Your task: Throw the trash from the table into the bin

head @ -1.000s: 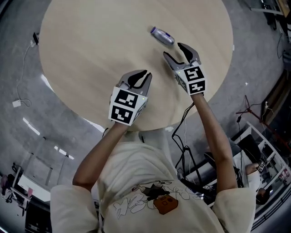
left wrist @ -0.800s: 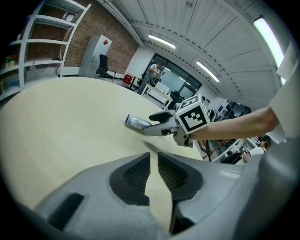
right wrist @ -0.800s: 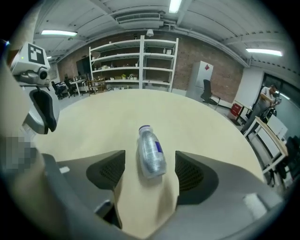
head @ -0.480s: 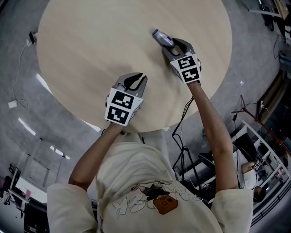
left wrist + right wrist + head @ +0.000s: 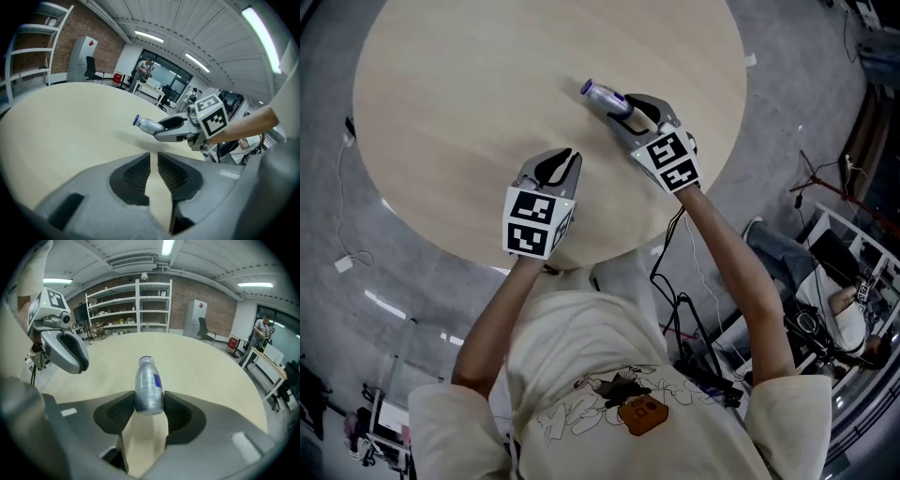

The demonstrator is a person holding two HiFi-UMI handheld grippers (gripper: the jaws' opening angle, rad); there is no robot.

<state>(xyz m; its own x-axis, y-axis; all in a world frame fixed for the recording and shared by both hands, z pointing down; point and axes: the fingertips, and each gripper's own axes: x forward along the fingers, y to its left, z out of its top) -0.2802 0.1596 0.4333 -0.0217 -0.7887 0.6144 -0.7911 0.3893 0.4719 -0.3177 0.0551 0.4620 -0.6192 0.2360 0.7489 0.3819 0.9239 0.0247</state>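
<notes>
Findings at this moment. We record a round, pale wooden table point(image 5: 478, 84) with one piece of trash at it: a small silver bottle point(image 5: 602, 95) with a blue label and a dark cap.

Right gripper point(image 5: 628, 106): its jaws are closing. The right gripper view shows the bottle's lower body between the two ribbed pads, with both pads against its sides. The bottle points away from the person along the line of the jaws, cap end farthest out. From the head view it sits over the right-hand part of the table, well inside the rim. We cannot settle whether its body rests on the tabletop or is just clear of it.

Left gripper point(image 5: 555, 161): it is held above the near part of the table, beside the right gripper and apart from it. Its jaws are drawn almost together, and only a thin slit of tabletop shows between the pads. We see nothing between them.

In the left gripper view, the right gripper and the bottle show ahead and to the right. The bottle's cap points left there.
</notes>
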